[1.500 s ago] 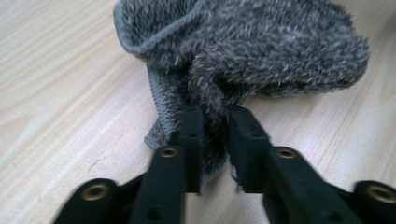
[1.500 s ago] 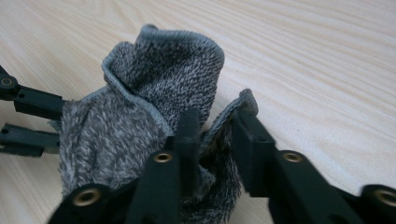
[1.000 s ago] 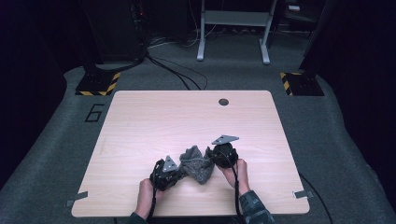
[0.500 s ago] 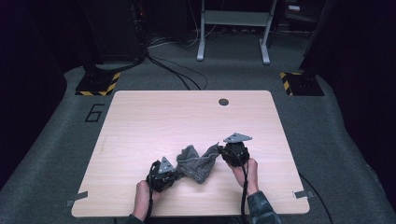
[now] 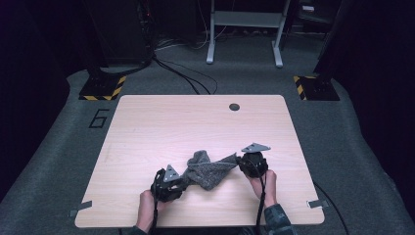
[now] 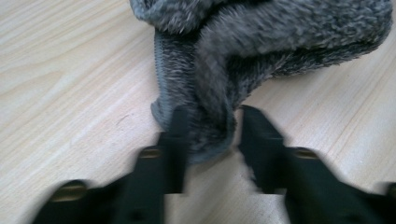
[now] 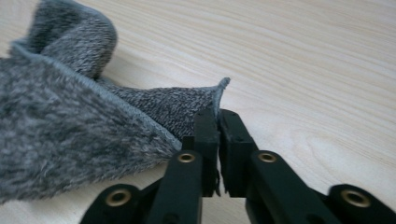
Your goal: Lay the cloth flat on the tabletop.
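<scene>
A fluffy grey cloth (image 5: pixel 208 169) lies crumpled near the front middle of the wooden table (image 5: pixel 195 122). My right gripper (image 5: pixel 250 164) is at its right end. In the right gripper view that gripper (image 7: pixel 218 116) is shut on a thin hemmed corner of the cloth (image 7: pixel 70 126), which is pulled up a little off the wood. My left gripper (image 5: pixel 169 185) is at the cloth's left end. In the left gripper view its jaws (image 6: pixel 212 116) stand apart around a thick folded edge of the cloth (image 6: pixel 261 42), with a small gap at one jaw.
A small dark round hole (image 5: pixel 234 106) sits near the table's far edge. Beyond the table are a yellow-black striped stand base (image 5: pixel 103 89), floor cables (image 5: pixel 186 73) and a grey metal frame (image 5: pixel 244 29). A hand (image 5: pixel 147 208) holds each gripper at the front edge.
My right gripper has moved right with the cloth corner, drawing the cloth out wider. My left gripper has shifted slightly left and toward the front edge.
</scene>
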